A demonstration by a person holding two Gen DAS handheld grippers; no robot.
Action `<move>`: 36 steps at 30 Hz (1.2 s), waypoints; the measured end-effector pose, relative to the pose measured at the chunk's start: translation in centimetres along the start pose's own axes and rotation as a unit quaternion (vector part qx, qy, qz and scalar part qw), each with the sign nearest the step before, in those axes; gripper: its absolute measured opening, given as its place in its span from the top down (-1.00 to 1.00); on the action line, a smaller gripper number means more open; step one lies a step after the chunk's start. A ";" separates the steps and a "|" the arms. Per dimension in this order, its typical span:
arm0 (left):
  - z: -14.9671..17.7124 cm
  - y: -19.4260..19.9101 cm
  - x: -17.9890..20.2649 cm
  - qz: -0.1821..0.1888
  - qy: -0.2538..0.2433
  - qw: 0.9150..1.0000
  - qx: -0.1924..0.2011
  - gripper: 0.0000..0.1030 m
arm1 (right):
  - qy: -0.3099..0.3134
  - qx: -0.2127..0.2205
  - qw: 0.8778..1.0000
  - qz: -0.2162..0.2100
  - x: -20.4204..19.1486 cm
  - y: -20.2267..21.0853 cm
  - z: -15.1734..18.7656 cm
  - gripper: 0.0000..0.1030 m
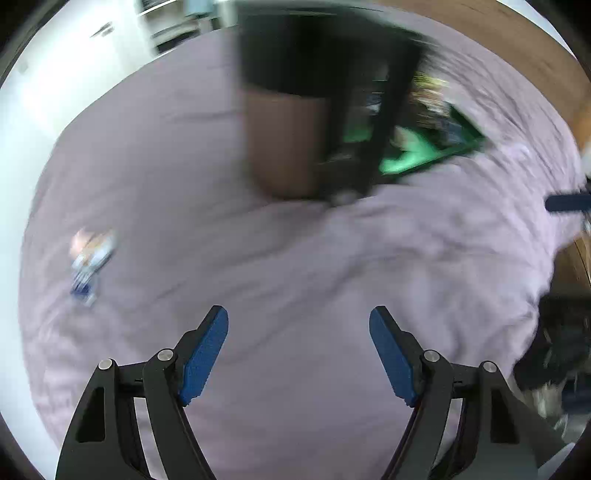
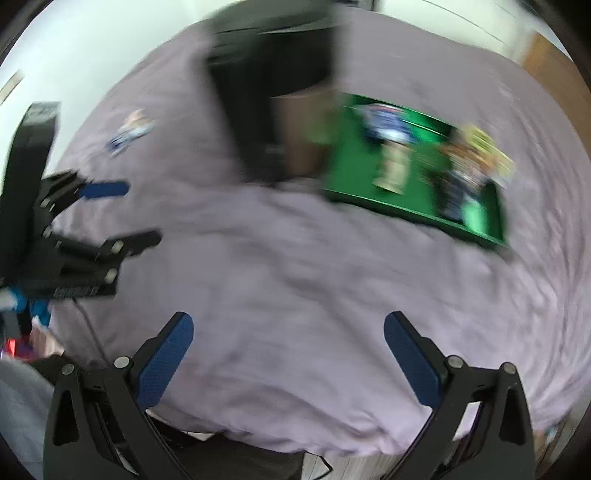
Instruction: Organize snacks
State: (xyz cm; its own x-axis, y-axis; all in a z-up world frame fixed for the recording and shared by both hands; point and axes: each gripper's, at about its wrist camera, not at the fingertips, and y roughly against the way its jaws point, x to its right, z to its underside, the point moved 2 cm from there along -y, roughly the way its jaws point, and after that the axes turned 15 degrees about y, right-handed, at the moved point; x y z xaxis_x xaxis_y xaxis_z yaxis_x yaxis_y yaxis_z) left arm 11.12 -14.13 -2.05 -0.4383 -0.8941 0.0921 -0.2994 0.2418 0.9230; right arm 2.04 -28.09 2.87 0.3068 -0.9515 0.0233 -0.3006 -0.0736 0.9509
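Note:
Both views are smeared by motion. A green tray (image 2: 347, 173) lies on the lilac cloth at the right and holds several snack packets: a blue one (image 2: 388, 125), a beige one (image 2: 393, 170) and a yellow-and-dark one (image 2: 476, 158). One loose pale blue packet (image 1: 90, 258) lies alone on the cloth at the left, also seen as the loose packet (image 2: 129, 133). My left gripper (image 1: 299, 314) hangs open over bare cloth, holding nothing. My right gripper (image 2: 290, 321) is open too, empty, near the cloth's front edge. The left gripper (image 2: 136, 214) shows at the right wrist view's left side.
A blurred black and brown object (image 2: 273, 92) stands on the lilac cloth (image 1: 295, 258) between the loose packet and the green tray (image 1: 406, 158). Wooden floor (image 1: 517, 33) shows beyond the cloth. Dark clutter (image 1: 554, 350) sits past its right edge.

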 end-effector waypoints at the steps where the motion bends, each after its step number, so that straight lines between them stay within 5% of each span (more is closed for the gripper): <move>1: 0.2 0.1 -1.3 -0.007 0.012 1.000 0.000 -0.44 | 0.017 0.001 1.000 -0.012 -1.3 -0.4 -1.1 -1.00; 9: 1.7 1.2 -14.1 -0.073 0.148 0.986 0.009 -0.44 | 0.131 0.020 0.989 -0.071 -10.1 -3.5 -9.8 -1.00; 22: -1.4 1.2 -27.0 -0.102 0.282 0.953 0.043 -0.44 | 0.168 0.062 0.980 -0.085 -12.2 -6.0 -19.9 -1.00; 26: -3.6 0.2 -28.2 -0.093 0.290 0.951 0.049 -0.43 | 0.175 0.061 0.980 -0.076 -11.9 -7.4 -21.7 -1.00; 36: -8.0 -6.0 -28.0 -0.069 0.258 0.963 0.017 -0.43 | 0.154 0.070 0.984 -0.055 -8.9 -10.2 -26.1 -1.00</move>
State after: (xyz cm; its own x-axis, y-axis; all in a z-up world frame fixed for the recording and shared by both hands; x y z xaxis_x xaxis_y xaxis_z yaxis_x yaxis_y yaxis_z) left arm 31.99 6.48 -7.19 0.0856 -0.9848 0.1511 -0.3565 0.1114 0.9276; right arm 25.91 -11.05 1.05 0.5966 -0.8018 0.0356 -0.3658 -0.2322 0.9012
